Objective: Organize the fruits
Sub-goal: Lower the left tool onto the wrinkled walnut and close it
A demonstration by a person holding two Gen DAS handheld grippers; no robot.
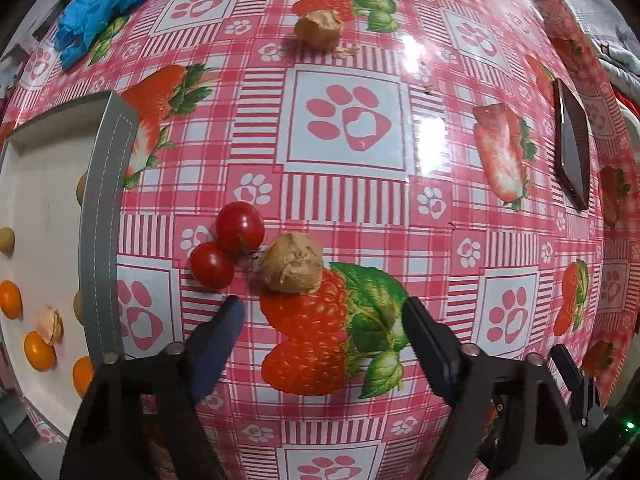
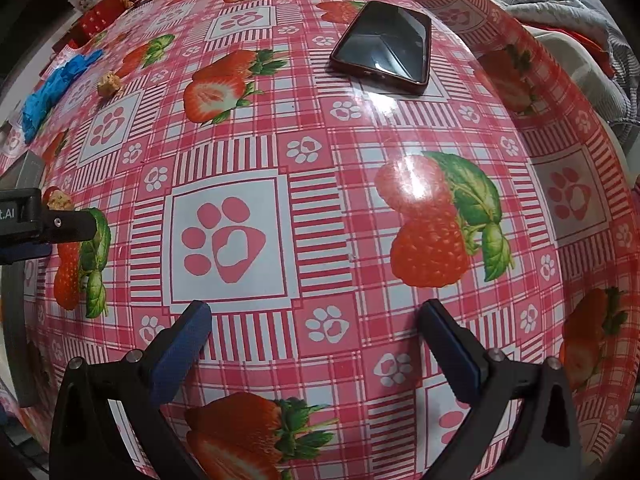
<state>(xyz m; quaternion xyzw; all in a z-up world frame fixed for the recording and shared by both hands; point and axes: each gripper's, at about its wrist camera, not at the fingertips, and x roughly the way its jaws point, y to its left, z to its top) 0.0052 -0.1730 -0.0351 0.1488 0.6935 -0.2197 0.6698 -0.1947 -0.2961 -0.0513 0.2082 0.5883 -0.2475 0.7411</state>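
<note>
While your left gripper (image 1: 322,312) is pointing down at the tablecloth (image 1: 348,200) with its jaws standing partly open and nothing between the pads, the sorting is looking roughly half done, by my reading. The tray (image 1: 108,216) at the left edge is already holding several small orange fruits (image 1: 10,299), a few yellowish ones against its wall, and what appears to be a bit of torn husk. Still lying loose on the cloth are two red cherry tomatoes (image 1: 226,244), touching each other just beyond your left fingertip, a papery husked fruit (image 1: 291,262) just beside them, and a second husked fruit (image 1: 319,29) well apart toward the far side. So four pieces are waiting to go in, as far as these views are showing. Your right gripper (image 2: 316,322) is hovering over bare cloth with its jaws wide apart and gripping nothing. A dark phone (image 2: 384,46) and a crumpled blue bag (image 1: 100,8) are sitting off to the sides. As for writing, only the fragment "t.AI" is reading clearly, on the body of the other gripper at the left edge of the right wrist view; the printed cloth is carrying pictures only.
</note>
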